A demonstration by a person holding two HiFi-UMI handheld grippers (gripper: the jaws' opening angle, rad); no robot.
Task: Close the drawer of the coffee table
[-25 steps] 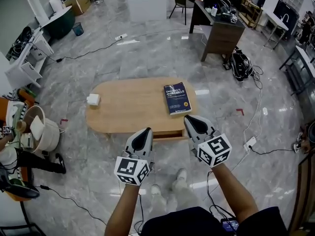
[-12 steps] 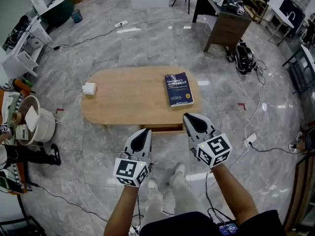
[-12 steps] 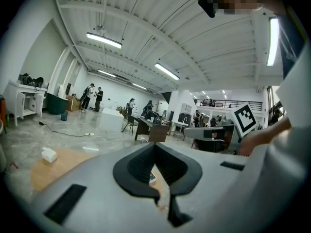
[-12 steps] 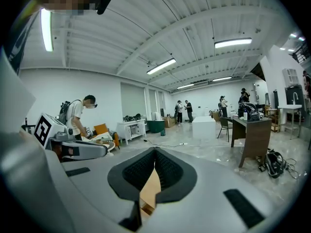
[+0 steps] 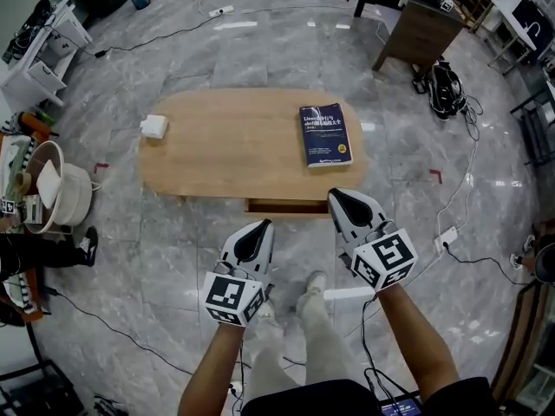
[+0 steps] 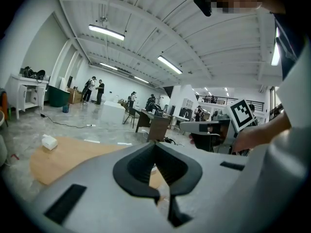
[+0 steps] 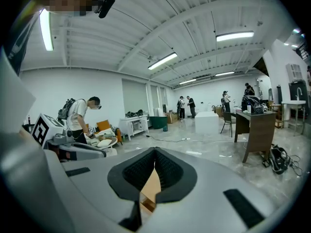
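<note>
Left claw (image 5: pixel 257 230): jaws pressed together, nothing between them. Right claw (image 5: pixel 340 199): same, closed and empty. Probable reason: closing needs a push, not a grip, so shut tips work as a blunt pusher.

Both claws point at the near long edge of the desk (image 5: pixel 234 159). The right claw tip sits just beside the right end of the drawer (image 5: pixel 286 206); contact can't be confirmed from the head view. The left claw is short of the desk edge, off the drawer's left end and apart from it.

The drawer sticks out a little from under the desk's near edge, right of the desk's middle, so it's not yet closed. Likely next: tips onto the drawer front, then push straight in toward the desk. Pushing on one end only could skew it.

On the desk top, a blue book (image 5: pixel 325 134) lies flat near the right end, above the drawer. A small white block (image 5: pixel 154 126) sits at the left end. Neither is in the way.

Count: 2 claws, 1 desk, 1 drawer, 1 book, 1 white block.
</note>
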